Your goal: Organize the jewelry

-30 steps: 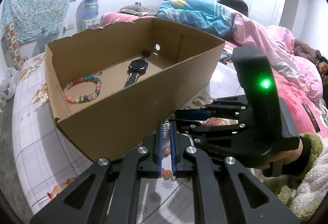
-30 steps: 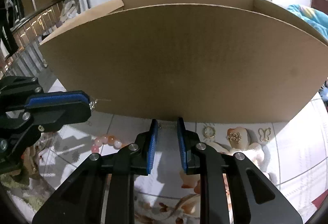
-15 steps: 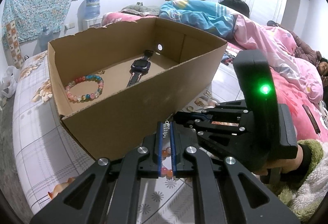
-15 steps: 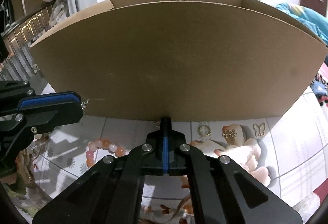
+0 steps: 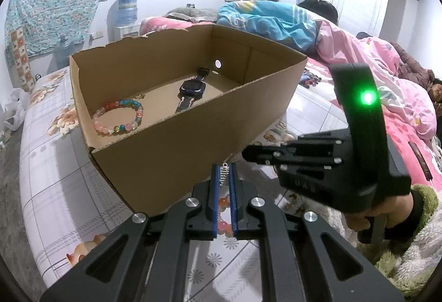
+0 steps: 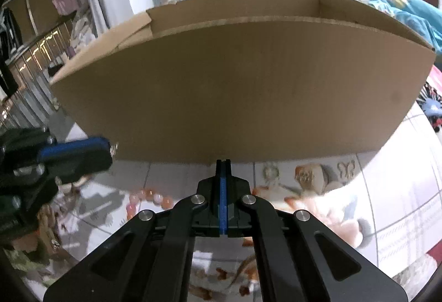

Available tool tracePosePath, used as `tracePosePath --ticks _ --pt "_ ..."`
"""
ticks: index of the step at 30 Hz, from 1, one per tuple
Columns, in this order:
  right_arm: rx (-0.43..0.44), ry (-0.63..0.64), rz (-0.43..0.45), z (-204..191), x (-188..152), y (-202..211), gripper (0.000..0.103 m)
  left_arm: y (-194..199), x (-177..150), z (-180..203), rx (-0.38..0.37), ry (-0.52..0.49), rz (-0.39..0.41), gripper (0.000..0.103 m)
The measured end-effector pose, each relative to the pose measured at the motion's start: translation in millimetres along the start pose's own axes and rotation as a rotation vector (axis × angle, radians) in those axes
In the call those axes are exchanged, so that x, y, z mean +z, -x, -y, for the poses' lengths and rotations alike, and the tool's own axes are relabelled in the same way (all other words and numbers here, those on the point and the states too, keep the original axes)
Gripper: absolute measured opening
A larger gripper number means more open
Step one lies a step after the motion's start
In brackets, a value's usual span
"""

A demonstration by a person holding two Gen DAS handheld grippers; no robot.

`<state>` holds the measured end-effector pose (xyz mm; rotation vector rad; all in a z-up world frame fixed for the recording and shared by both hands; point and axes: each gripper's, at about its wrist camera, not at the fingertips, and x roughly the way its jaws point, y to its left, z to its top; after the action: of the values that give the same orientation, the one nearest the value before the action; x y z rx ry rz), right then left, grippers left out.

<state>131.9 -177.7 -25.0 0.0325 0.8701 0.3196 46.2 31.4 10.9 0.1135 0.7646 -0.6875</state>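
A small silver pendant [image 5: 224, 174] sits pinched between the blue pads of the left claw [image 5: 224, 177], just short of the near wall of the cardboard box [image 5: 193, 147]. Below the claw a pink and orange bead bracelet [image 6: 149, 198] lies on the patterned bed sheet [image 5: 55, 191], near the box's foot. Inside the box a multicoloured bead bracelet [image 5: 118, 117] lies at the left and a dark watch [image 5: 190, 90] further right, apart from each other.

The right claw [image 6: 223, 166] is closed pad to pad, with nothing seen between the pads; it points at the base of the box wall, which blocks its way forward. A second ago its pads stood apart; they have since come together. The left claw has kept its grip on the pendant throughout.

Only the left wrist view looks over the rim to the box's contents, and it shows the hand [image 5: 370, 208] gripping the right claw's handle and a person under pink bedding [image 5: 386, 75] far right. The right wrist view shows only the box's outer wall and gold ornaments [image 6: 345, 169] on the sheet at right.
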Motion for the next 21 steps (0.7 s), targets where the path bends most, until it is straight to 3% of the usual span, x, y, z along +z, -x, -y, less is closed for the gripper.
tracePosePath --ticks 8,10,11,12,17,21 --pt "0.042 -0.039 0.004 12.8 16.5 -7.3 0.001 0.4 -1.1 1.6 0.001 0.012 -0.002 0.006" --pt "0.055 -0.027 -0.001 12.9 15.6 -6.0 0.016 0.4 -1.2 1.6 0.001 0.012 -0.002 0.006" --pt "0.054 -0.016 0.0 12.3 8.1 -2.0 0.029 0.3 -1.1 1.7 0.002 0.012 -0.002 0.006" --pt "0.053 0.001 -0.001 10.0 1.8 0.7 0.033 0.2 -1.1 1.8 0.003 0.012 -0.002 0.006" --pt "-0.008 0.07 -0.018 -1.4 -4.9 -3.4 0.032 -1.1 -2.3 1.7 0.002 0.019 -0.003 0.006" --pt "-0.059 0.113 -0.015 -14.3 -6.2 3.3 0.014 -1.7 -2.2 2.0 0.003 0.019 -0.005 0.006"
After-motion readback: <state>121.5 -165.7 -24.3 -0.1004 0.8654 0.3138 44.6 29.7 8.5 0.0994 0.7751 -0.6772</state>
